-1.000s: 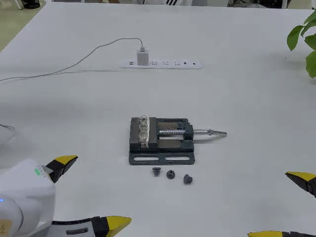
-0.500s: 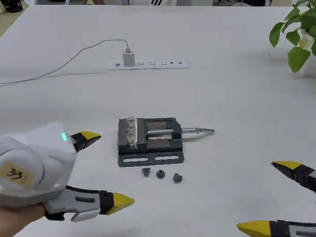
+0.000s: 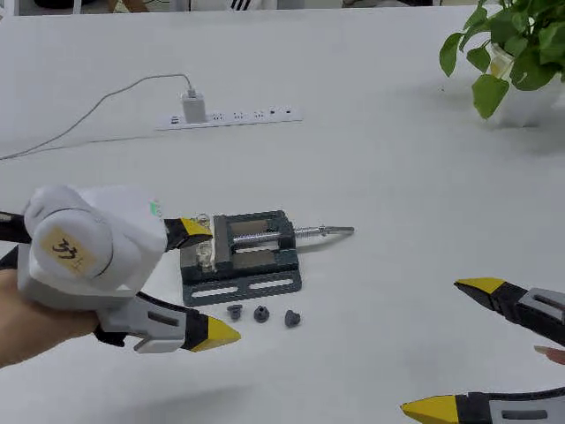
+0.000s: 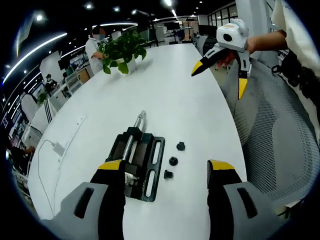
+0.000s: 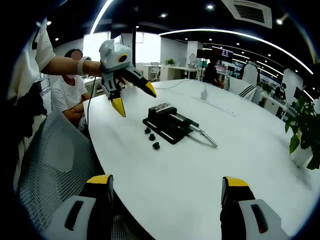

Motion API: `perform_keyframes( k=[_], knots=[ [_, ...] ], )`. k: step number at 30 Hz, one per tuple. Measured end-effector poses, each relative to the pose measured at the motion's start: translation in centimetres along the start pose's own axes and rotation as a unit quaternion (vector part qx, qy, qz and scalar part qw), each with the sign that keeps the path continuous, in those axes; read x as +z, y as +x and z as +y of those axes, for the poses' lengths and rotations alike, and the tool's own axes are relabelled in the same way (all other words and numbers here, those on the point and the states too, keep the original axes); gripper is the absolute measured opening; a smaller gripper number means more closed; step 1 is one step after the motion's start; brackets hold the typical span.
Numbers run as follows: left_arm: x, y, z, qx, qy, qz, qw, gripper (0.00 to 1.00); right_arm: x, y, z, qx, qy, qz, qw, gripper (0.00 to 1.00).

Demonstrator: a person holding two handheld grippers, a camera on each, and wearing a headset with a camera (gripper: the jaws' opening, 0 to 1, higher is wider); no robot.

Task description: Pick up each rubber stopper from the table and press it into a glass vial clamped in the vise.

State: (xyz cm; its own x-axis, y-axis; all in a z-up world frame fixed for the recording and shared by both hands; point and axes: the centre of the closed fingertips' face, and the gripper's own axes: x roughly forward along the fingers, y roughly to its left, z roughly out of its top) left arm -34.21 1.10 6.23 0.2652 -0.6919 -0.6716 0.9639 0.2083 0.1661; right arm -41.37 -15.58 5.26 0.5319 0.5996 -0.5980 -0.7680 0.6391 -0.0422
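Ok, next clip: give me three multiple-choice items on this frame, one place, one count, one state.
1. Where do the rubber stoppers lie? A in a bowl; B on the table before the vise; C in a tray.
2. How many loose stoppers? A two; B five; C three.
3. The left hand-held gripper is: A open, empty; B shut on a stopper; C shut on a pen.
1 B, they sit by the vise's base; 2 C, three dark plugs in a row; 3 A, its yellow tips stand wide apart.
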Motion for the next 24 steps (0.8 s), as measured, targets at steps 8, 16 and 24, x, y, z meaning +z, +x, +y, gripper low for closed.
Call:
perform_keyframes(
  k=[8, 16, 24],
  knots=[
    [-0.6, 2.0, -0.6, -0.057, 0.027, 0.036, 0.9973, 0.44, 0.0, -0.2, 0.1, -0.004, 0.006, -0.005, 1.0, 0.88],
    [-1.7, 4.2, -0.7, -0.105, 0.058, 0.081, 0.9894, 0.31, -0.3, -0.2, 0.2, -0.008, 0.01, -0.006, 0.9999, 0.87],
    [-2.6, 5.8, -1.1, -0.134, 0.076, 0.118, 0.981, 0.23, 0.0, 0.0, 0.1, -0.014, 0.008, -0.008, 0.9998, 0.87]
  ],
)
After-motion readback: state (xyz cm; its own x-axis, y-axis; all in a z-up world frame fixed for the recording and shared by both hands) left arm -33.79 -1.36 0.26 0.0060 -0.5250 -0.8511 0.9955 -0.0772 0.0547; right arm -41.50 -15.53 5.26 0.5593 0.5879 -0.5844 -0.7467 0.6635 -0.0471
